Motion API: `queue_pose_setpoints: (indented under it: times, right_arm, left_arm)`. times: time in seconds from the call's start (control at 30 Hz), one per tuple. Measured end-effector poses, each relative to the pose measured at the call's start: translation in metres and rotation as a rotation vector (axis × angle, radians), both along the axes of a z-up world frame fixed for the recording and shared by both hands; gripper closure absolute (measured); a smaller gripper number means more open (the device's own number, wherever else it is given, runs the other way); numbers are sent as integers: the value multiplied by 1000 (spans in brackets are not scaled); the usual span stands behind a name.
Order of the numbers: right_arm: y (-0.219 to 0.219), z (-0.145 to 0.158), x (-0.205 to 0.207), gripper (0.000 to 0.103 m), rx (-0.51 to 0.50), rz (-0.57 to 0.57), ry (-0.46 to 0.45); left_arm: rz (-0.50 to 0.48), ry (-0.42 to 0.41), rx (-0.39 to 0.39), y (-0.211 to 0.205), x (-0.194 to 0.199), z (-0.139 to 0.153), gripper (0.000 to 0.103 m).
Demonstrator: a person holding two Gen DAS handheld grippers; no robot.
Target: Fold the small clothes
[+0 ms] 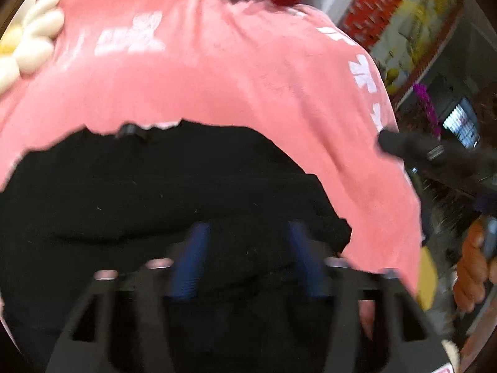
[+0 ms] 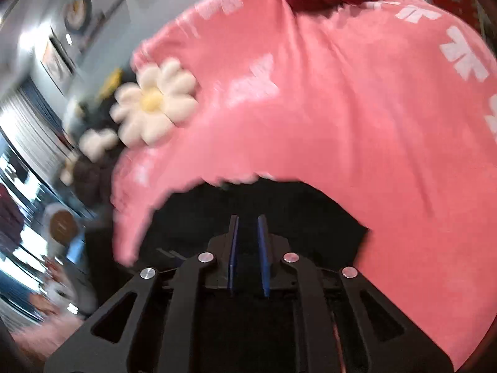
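Pink blanket (image 1: 217, 77), surface: black garment (image 1: 139, 192) lying flat, apparently part-folded, folding unfinished. Left gripper (image 1: 248, 258) apart, empty; right gripper (image 2: 248, 255) narrowly apart, empty.

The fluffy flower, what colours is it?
The flower has white petals and a yellow middle, clearest in the right wrist view.

White printed marks are seen on the pink fleece blanket (image 1: 248, 71) beyond the fingers, but none can be read.
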State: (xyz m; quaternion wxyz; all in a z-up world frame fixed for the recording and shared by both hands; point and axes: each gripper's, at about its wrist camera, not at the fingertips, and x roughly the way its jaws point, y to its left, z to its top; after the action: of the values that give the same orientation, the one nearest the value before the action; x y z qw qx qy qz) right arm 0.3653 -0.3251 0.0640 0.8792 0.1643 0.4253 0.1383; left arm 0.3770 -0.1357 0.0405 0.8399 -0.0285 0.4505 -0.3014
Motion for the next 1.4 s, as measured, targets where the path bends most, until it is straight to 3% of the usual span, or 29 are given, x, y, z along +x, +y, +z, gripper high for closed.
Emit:
queue_pose_setpoints:
  times: [0.07,0.23,0.3,0.33,0.37,0.47,0.6,0.63,0.7,0.77,0.8,0.87,0.93,1.0,1.13,1.17,1.23,1.27,1.3,1.33,1.37,1.4]
  right_arm:
    - [1,-26,5,72,-57,1,82]
    - [10,-78,25,71,-90,33,213]
    - [11,-89,28,79,-65,51,229]
    - [10,-86,28,95,-23,61,227]
    - [9,-78,28,99,29,72,209]
    - [8,-49,26,99,121,108,146]
    - [12,-25,31,99,239,171,130]
    - [17,-22,32,99,255,204,140]
    - [19,-13,27,94,217,183,110]
    - [8,-4,18,91,199,127,46]
    - [1,1,9,88,167,80,6]
    - [-3,5,-14,68,46,16,-72]
    - [23,-3,-26,66,-122,60,-90]
    - [56,-18,-31,66,-201,147,-73]
    - [142,-46,-32,48,-438,307,-109]
    - [150,-53,-31,48,-445,315,-96]
    - [149,-57,-27,48,-360,298,-56]
    - [140,-54,-28,48,-298,262,-44]
    - [127,-51,-31,48,-249,218,-38]
    - [111,-49,-36,48,-209,168,-32]
    - [95,-46,-40,48,-175,126,-24]
    - [83,-46,-47,48,-152,100,-15]
  left_arm:
    - [-26,-29,-5,-4,-10,2,26]
    - [-58,-47,61,-21,-22,-9,25]
    - [-44,-43,98,-28,-18,-14,26]
    - [-54,-35,89,-29,-17,-16,26]
    - [-65,-25,79,-30,-15,-18,25]
    - [-88,-34,96,-33,-15,-21,25]
    - [-80,-61,83,-40,-7,-20,26]
    - [-70,-62,62,-40,-3,-19,30]
    - [-39,-47,27,-36,9,-15,69]
    - [15,7,-28,-18,26,-10,93]
    - [67,9,-79,1,34,-1,95]
    - [163,-37,-136,41,41,25,95]
    - [217,-93,-176,80,41,56,95]
    - [253,-145,-187,112,40,84,95]
    - [313,-197,-174,152,38,118,95]
    - [316,-189,-167,155,37,119,96]
    - [291,-158,-136,149,36,115,95]
    - [269,-141,-124,145,33,108,89]
    - [236,-111,-108,135,30,99,72]
    - [210,-84,-95,127,28,89,62]
    - [175,-53,-87,112,25,74,55]
    - [140,-28,-80,97,25,63,54]
